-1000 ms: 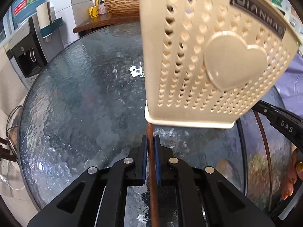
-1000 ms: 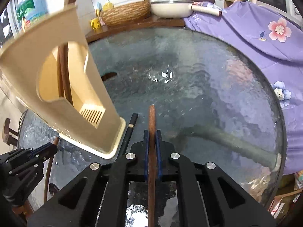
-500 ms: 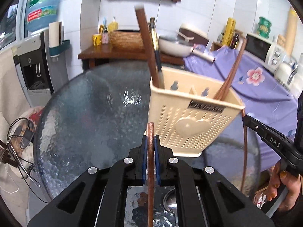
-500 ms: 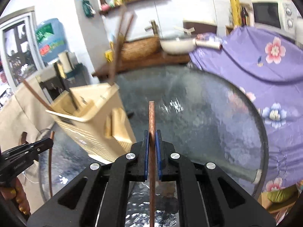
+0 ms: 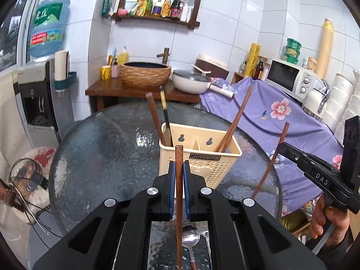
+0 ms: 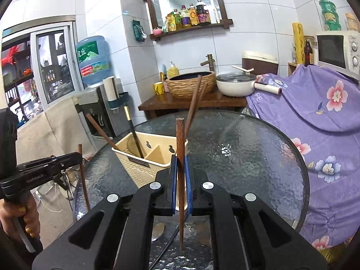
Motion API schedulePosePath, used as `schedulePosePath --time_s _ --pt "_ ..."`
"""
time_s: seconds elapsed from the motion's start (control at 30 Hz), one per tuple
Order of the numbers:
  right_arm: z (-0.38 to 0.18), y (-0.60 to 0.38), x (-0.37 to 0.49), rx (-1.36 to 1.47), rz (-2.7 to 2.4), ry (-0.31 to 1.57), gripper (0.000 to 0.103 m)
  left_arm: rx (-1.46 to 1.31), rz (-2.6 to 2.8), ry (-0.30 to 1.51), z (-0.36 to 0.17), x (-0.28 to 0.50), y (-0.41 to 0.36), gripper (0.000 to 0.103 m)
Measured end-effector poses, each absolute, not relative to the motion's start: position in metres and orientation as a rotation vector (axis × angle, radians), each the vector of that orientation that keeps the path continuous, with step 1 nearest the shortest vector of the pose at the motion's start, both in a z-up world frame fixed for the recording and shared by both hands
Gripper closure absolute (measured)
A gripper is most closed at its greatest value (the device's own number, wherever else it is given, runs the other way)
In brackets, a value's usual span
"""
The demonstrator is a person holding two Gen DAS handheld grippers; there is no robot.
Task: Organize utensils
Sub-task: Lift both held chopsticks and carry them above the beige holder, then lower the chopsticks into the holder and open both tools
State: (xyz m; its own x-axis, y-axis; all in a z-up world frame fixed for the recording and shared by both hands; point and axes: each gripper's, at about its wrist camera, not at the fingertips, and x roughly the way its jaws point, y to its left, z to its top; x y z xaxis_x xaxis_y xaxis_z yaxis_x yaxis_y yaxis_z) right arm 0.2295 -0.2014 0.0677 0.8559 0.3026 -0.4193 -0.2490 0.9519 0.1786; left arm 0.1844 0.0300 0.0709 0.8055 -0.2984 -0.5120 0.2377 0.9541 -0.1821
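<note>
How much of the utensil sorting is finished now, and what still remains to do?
Done: several chopsticks already stand in the beige holder. In hand: the left tongs and the right tongs each clamp one brown chopstick, both above the table. Left: those two, plus a spoon lying on the glass table.

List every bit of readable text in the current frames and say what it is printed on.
"DAS": side of the right tool, seen from the left wrist.
"GenRobot.AI": side of the left tool, seen from the right wrist.
Two large Chinese characters on the water jug label; the smaller print is blurred.
Nameplate on the beige utensil holder: too blurred to read.
Shelf bottles: labels too small.
</note>
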Motion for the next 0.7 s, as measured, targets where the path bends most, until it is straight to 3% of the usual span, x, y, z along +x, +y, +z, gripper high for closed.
schedulePosePath --time_s 0.7 --pt "0.121 -0.192 0.222 0.109 0.432 0.433 0.096 -0.08 -0.388 0.504 0.126 0.176 0.024 0.096"
